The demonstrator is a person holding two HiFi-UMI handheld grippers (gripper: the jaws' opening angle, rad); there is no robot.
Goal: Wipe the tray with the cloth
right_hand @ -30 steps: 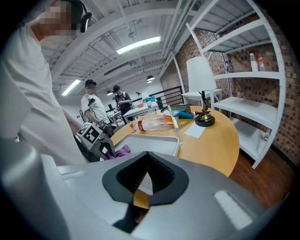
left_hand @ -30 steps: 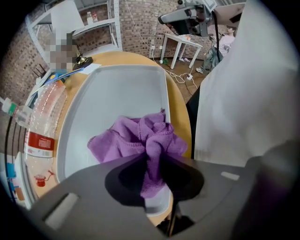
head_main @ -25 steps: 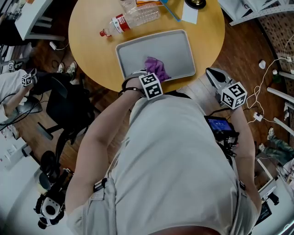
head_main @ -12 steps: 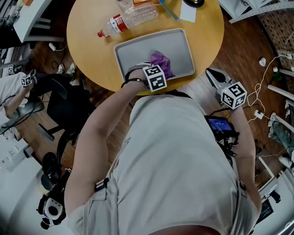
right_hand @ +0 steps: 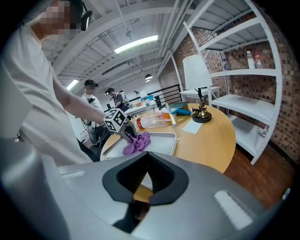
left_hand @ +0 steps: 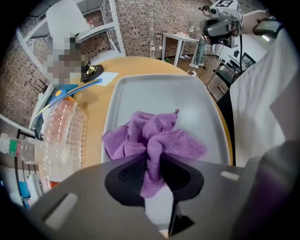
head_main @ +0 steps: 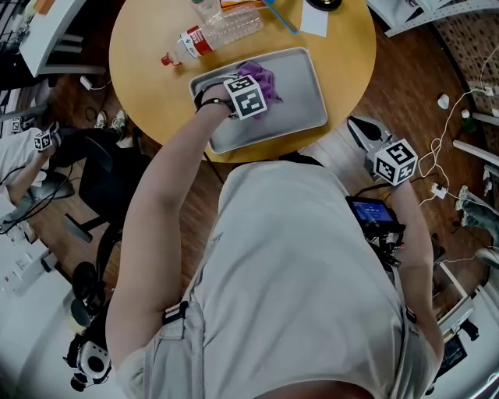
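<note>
A grey tray (head_main: 300, 97) lies on the round wooden table (head_main: 148, 78), seen up close in the left gripper view (left_hand: 187, 96). On its far left part sits a crumpled purple cloth (head_main: 265, 76) (left_hand: 157, 133). My left gripper (head_main: 253, 84) (left_hand: 152, 161) is shut on a fold of this cloth and presses it to the tray. My right gripper (head_main: 360, 132) (right_hand: 147, 157) hangs off the table's near right edge beside the person's body, with its tips together and nothing in them. From there the cloth (right_hand: 137, 143) and tray (right_hand: 161, 143) show ahead.
An empty plastic bottle (head_main: 214, 31) (left_hand: 65, 136) lies just beyond the tray's left side. A white paper (head_main: 316, 19), a blue tool (head_main: 281, 15) and a dark lamp base (right_hand: 202, 115) sit at the table's far side. A black chair (head_main: 109, 183) and floor cables (head_main: 452, 140) surround the table.
My left gripper has pushed the cloth from the tray's near edge across to its far left part. The right gripper has stayed where it was.
</note>
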